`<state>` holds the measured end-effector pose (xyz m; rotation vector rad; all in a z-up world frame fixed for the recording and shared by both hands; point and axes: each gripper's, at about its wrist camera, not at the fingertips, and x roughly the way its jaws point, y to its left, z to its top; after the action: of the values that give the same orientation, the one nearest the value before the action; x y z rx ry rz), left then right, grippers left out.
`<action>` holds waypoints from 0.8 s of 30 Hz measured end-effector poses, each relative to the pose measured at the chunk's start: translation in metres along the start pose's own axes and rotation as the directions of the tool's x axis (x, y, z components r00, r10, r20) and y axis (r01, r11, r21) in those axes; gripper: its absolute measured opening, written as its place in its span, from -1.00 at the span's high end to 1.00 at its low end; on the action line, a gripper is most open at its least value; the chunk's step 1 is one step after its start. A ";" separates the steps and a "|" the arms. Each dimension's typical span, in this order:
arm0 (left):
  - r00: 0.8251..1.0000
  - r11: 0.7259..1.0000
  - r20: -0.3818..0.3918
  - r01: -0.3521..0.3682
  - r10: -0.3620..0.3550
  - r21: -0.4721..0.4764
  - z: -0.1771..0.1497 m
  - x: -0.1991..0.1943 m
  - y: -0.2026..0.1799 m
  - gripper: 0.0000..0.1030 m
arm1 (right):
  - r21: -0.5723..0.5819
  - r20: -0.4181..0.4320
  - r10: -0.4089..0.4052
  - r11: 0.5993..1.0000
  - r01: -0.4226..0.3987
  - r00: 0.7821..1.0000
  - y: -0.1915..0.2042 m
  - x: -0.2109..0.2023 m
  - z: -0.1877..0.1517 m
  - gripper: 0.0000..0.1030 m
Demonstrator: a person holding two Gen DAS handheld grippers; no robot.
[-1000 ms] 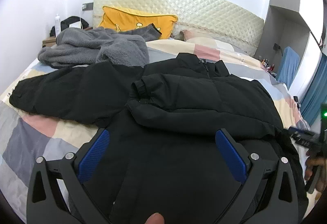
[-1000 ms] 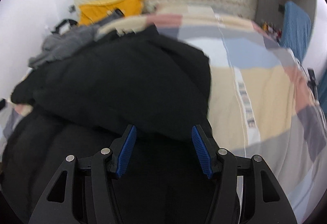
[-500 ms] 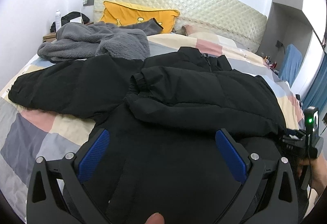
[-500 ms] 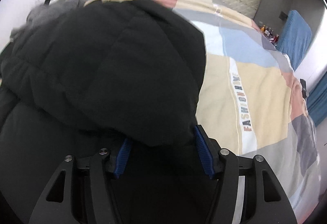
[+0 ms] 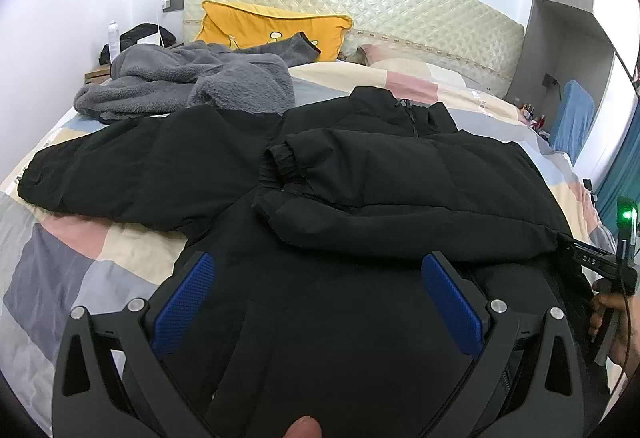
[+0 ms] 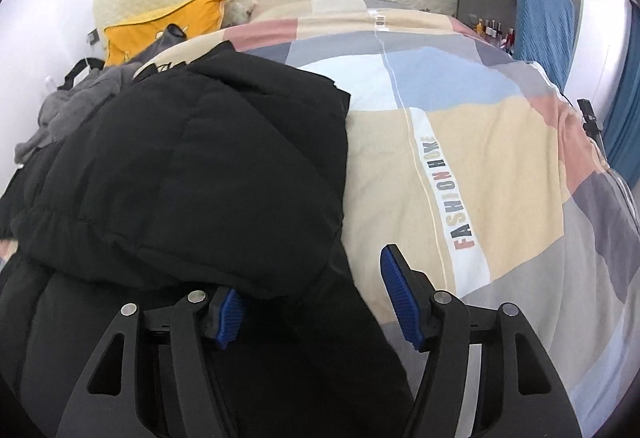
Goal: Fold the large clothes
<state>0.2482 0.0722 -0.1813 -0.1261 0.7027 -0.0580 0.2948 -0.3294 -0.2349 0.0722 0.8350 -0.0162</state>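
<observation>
Now near: left tool (image 5: 316,298) spread wide above black jacket (image 5: 340,318), touching nothing. Right tool (image 6: 316,298) jaws just been opening, half apart, jacket edge between them, seemingly not pinched. Jacket on bed (image 6: 480,158), right sleeve (image 5: 380,174) folded across chest; left sleeve (image 5: 120,166) still out. Next, probably: left tool takes that cuff. Far: grey fleece (image 5: 192,86).
</observation>
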 end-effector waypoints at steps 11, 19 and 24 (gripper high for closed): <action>0.999 0.999 0.041 -0.011 0.009 0.037 -0.003 -0.019 -0.006 -1.00 | 0.006 0.154 0.113 0.993 -0.115 0.982 0.043 -0.102 0.002 -0.21; 0.998 0.998 0.064 0.000 -0.004 0.064 -0.010 -0.038 -0.015 -1.00 | -0.105 0.217 0.176 0.982 -0.156 0.960 0.080 -0.164 -0.045 -0.21; 0.998 0.995 0.067 -0.004 -0.003 0.097 -0.016 -0.046 -0.022 -1.00 | -0.092 0.258 0.223 0.974 -0.206 0.940 0.084 -0.200 -0.071 -0.21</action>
<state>0.2024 0.0533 -0.1604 -0.0349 0.6321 -0.0869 0.1113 -0.2437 -0.1292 0.0979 0.5536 0.2029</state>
